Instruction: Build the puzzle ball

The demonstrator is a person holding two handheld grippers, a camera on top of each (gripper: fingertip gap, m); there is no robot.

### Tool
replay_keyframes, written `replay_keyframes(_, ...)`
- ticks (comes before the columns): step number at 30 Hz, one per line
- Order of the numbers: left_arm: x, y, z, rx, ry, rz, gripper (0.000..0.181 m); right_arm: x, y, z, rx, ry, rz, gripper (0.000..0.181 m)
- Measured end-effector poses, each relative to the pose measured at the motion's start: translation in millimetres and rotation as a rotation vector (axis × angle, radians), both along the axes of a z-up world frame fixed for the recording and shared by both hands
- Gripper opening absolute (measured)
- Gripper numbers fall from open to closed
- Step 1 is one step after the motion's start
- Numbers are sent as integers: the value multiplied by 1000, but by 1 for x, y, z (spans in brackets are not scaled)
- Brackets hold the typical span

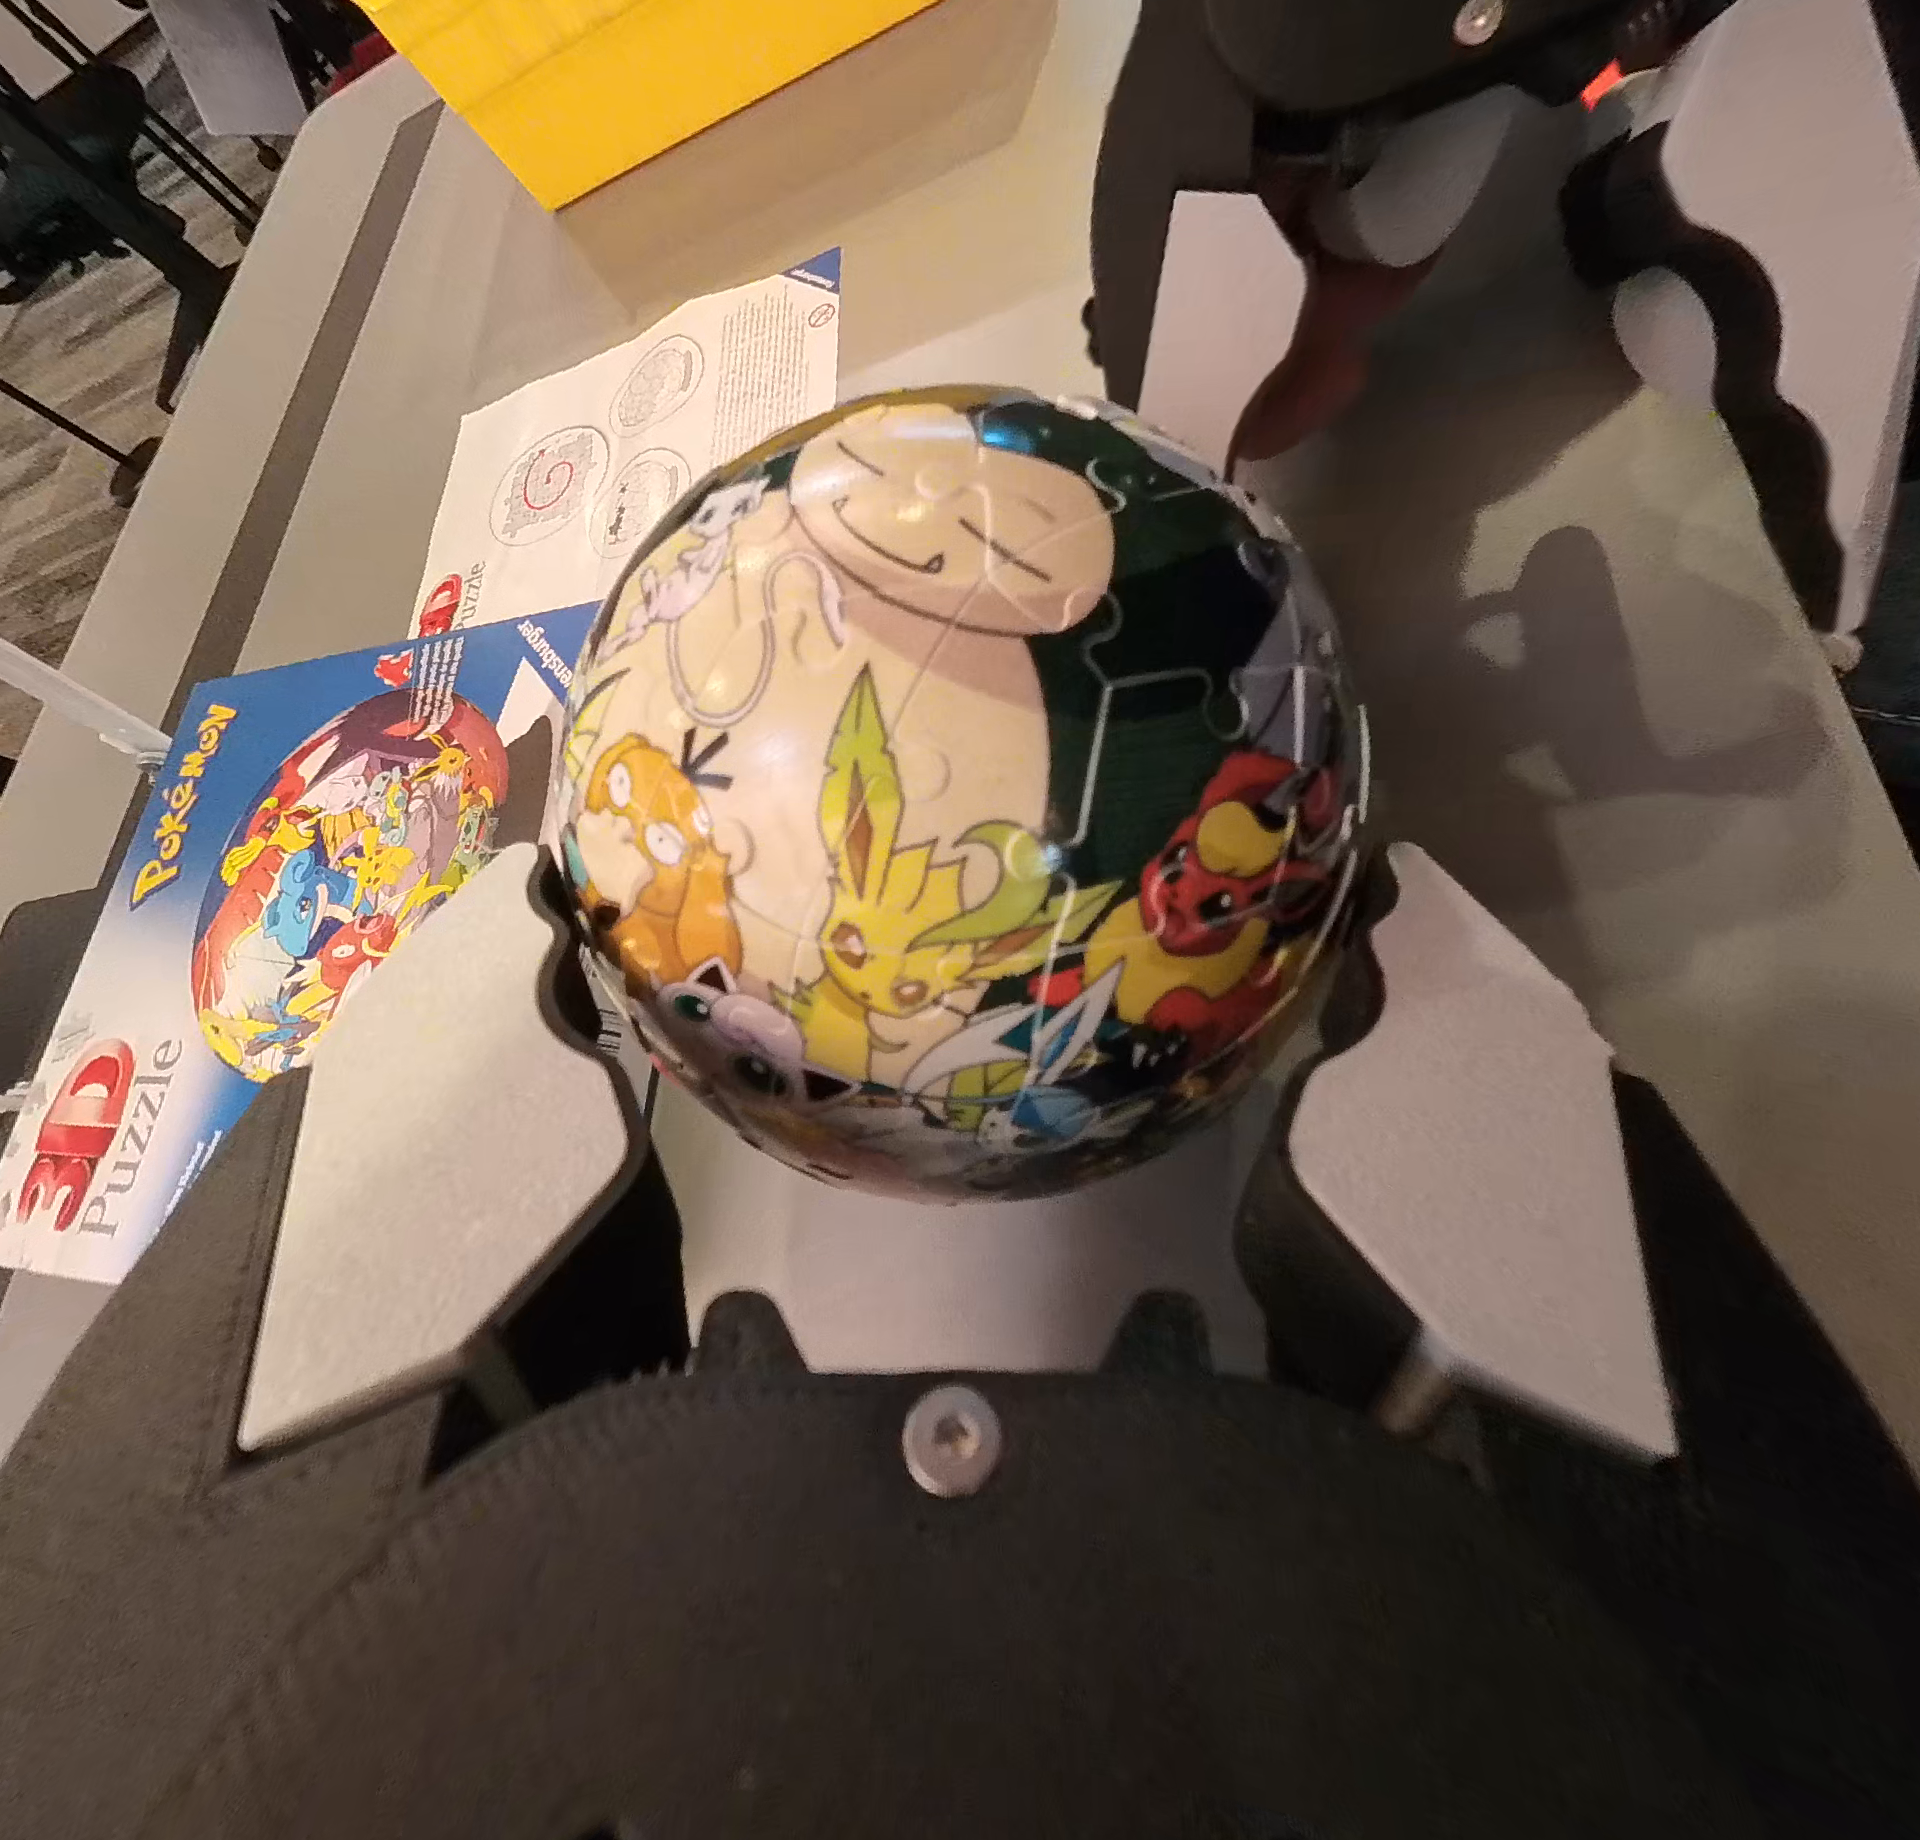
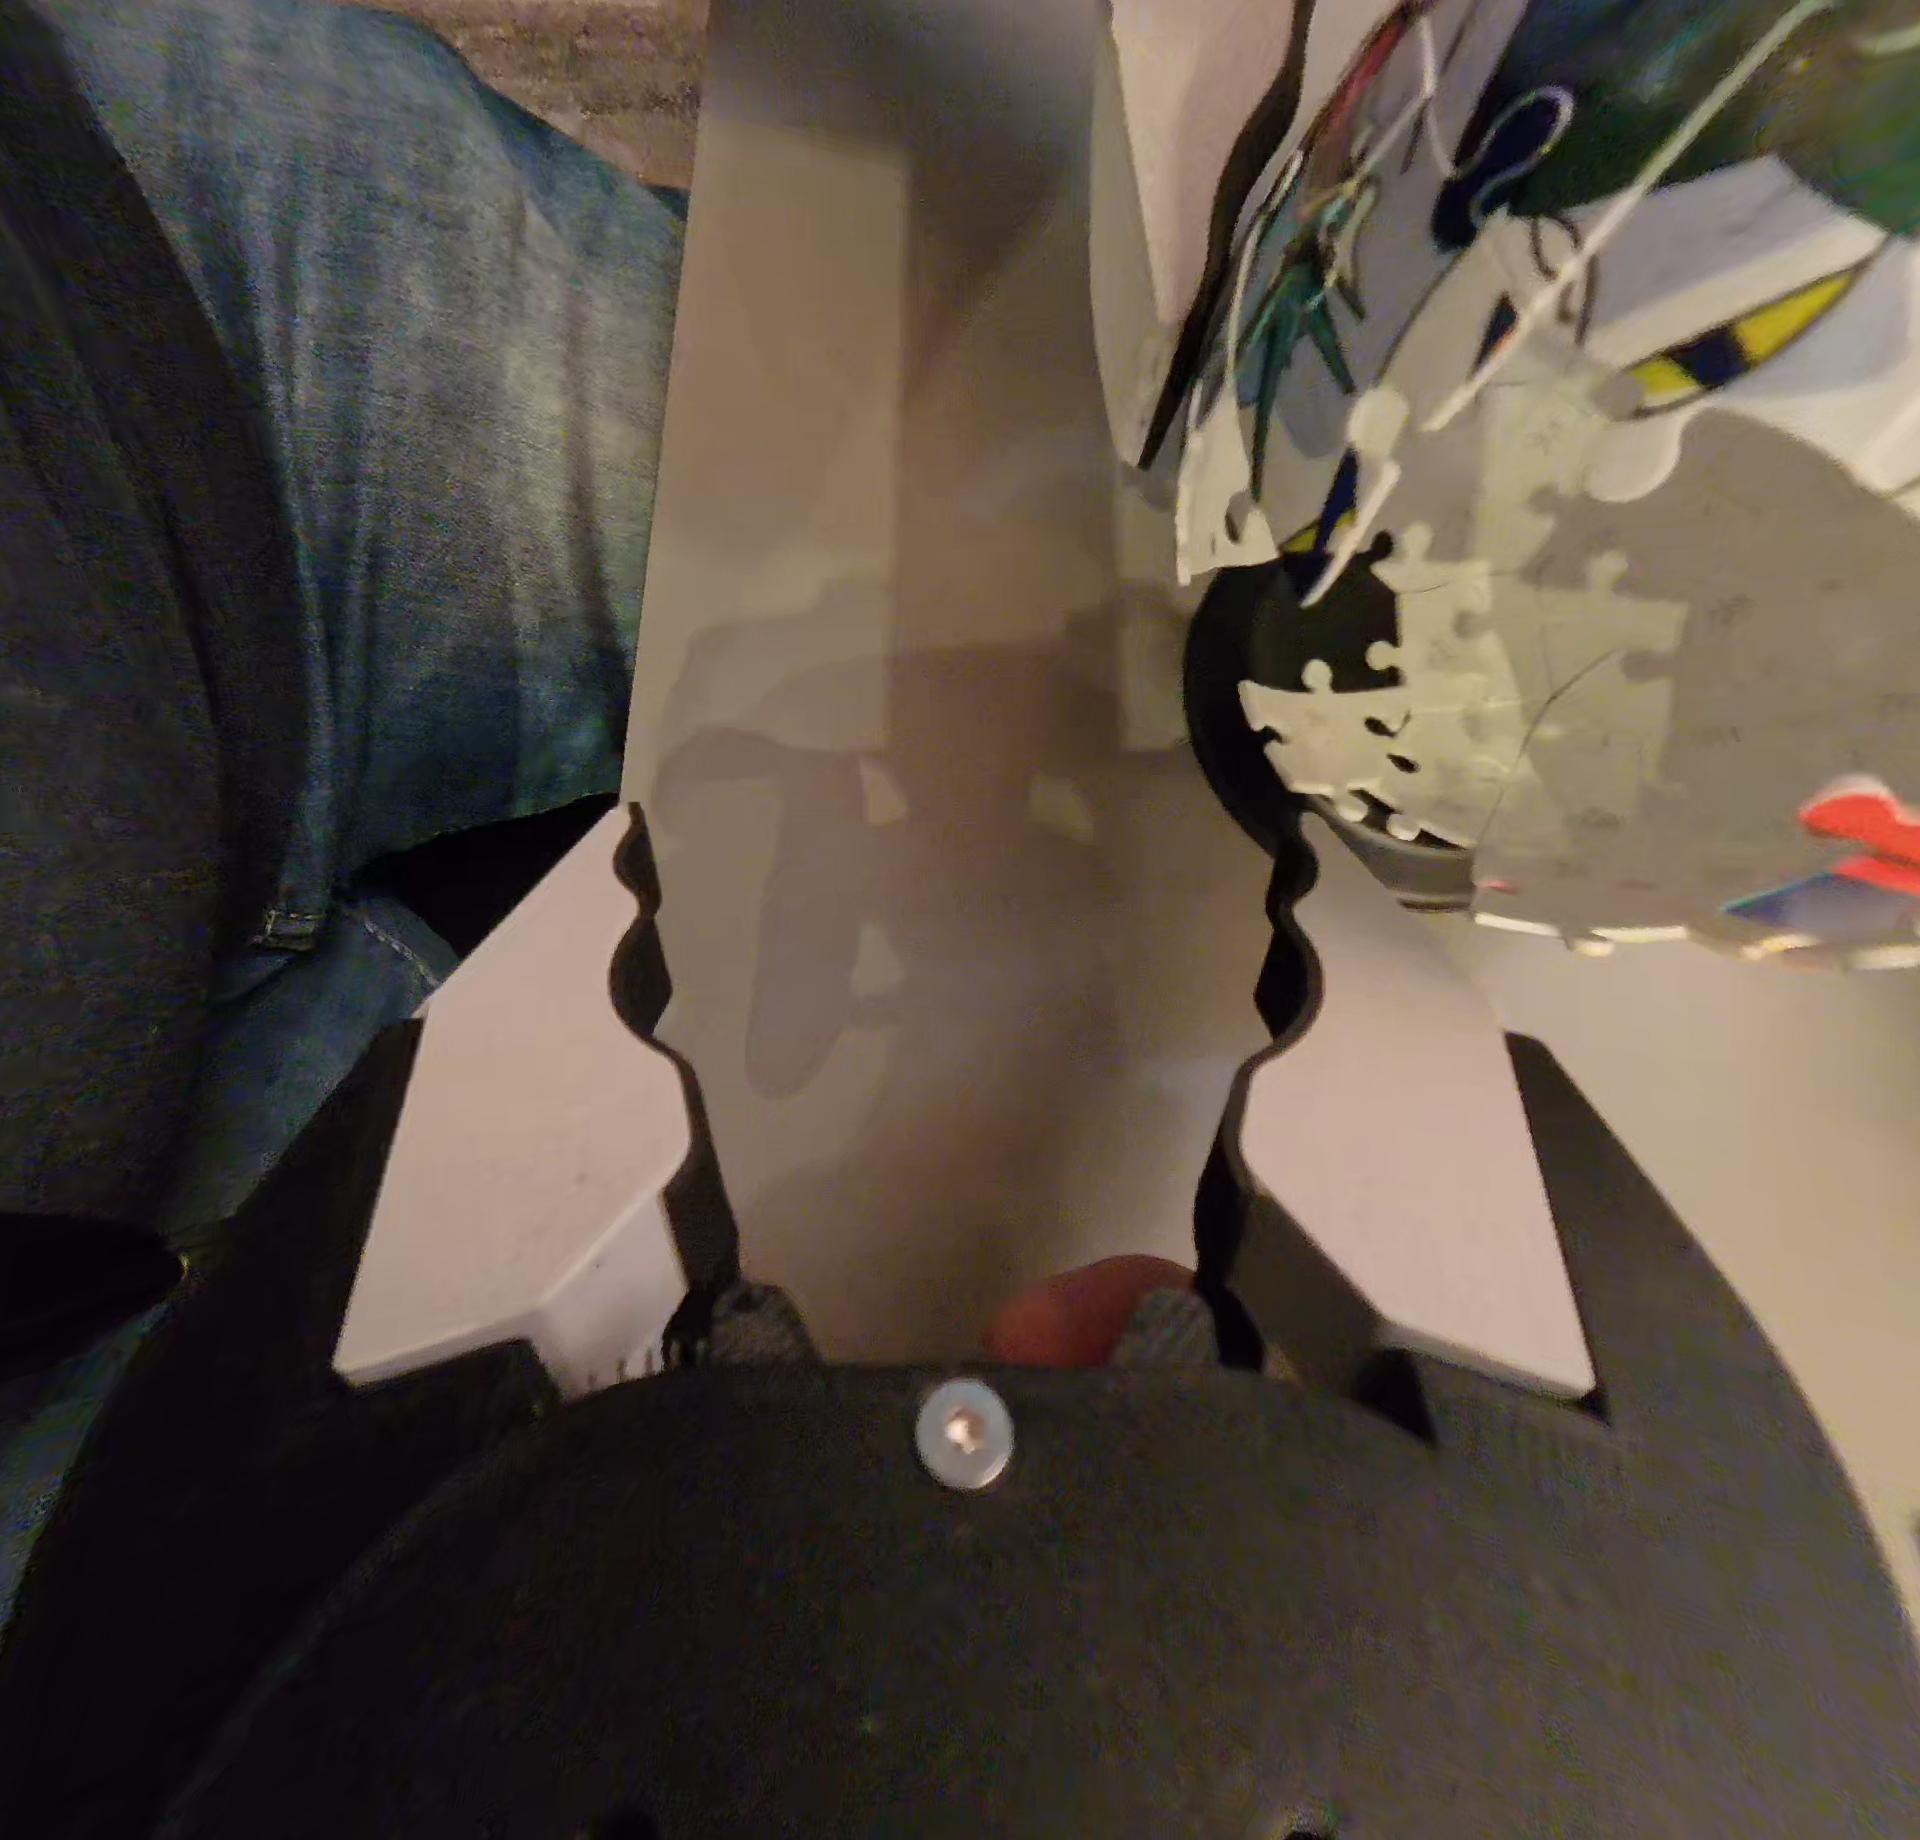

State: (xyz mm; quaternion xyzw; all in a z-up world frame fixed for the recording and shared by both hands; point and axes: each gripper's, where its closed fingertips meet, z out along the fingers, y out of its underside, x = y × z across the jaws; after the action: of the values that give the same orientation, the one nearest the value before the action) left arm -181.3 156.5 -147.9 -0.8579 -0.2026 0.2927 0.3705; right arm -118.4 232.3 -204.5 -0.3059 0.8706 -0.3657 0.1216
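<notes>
Nearest to us in the left wrist view, the left claw (image 1: 961,876) holds the puzzle ball (image 1: 961,782), its two fingers pressed against the ball's left and right sides, lifted above the grey worktop (image 1: 935,1271). We take the ball as our landmark. To its left on the worktop lies the blue picture card (image 1: 208,917), and behind that, also left of the ball, a white instruction sheet (image 1: 644,419). Behind the ball, at the worktop's far end, sits a yellow box (image 1: 665,34). To the ball's upper right we see the right claw (image 1: 1538,533) beside the ball.

In the right wrist view, the right claw (image 2: 956,855) stands wide and empty. The ball (image 2: 1558,440) fills the upper right, showing an unfinished opening with grey piece backs. Far left of the ball is a person's denim-clad leg (image 2: 312,543).
</notes>
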Motion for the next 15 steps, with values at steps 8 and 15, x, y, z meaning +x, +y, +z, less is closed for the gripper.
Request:
replay_keyframes(8,0,0,0,-2,1,4,135,1,-7,4,-46,-12,-39,108)
replay_keyframes(15,0,1,0,-3,4,6,135,3,-18,-2,-44,-13,-62,112)
